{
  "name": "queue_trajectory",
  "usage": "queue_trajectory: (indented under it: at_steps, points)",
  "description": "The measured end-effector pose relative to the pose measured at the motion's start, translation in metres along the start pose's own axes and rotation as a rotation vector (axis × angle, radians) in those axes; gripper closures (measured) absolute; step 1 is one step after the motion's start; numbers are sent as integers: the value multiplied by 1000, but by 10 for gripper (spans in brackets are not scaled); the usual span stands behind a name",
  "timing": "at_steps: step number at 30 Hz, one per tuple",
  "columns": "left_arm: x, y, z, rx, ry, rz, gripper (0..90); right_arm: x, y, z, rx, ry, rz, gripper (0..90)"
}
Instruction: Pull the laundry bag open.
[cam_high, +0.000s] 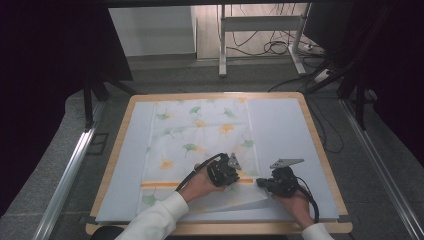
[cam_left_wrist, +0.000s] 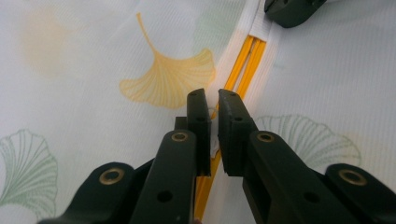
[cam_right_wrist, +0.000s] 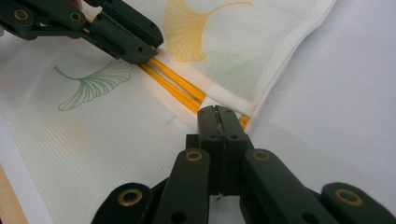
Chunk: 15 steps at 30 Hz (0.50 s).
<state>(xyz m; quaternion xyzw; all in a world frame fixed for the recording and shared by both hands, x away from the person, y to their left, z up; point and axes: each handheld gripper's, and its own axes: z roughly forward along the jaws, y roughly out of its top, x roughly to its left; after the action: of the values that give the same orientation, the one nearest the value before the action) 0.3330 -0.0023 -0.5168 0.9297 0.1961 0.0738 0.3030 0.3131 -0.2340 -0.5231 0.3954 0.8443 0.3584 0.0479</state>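
Pale sheeting covers the wooden table, and a white cloth printed with green and yellow leaves lies across its middle, its near right corner folded over. Toward five o'clock the right gripper has its jaws pressed together on the cloth's edge beside the orange stripe. At about six o'clock the left gripper sits on that stripe, jaws nearly together with only a narrow slit, apparently pinching the fabric.

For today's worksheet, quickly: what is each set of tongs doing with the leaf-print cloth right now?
Left tongs: nearly closed, pinching the ginkgo-print cloth at its orange stripe.
Right tongs: closed on the cloth's edge by that stripe.
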Motion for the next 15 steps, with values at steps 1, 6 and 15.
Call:
queue_trajectory:
  at_steps: [1,6,15]
  points:
    - [0,-1,-1,1,1,0,846,0,0,0,-4,0,3,898]
    - [2,-8,-5,1,8,-15,846,0,0,0,-4,0,3,898]
    - [9,-23,-15,4,17,-37,845,0,0,0,-3,4,3,898]
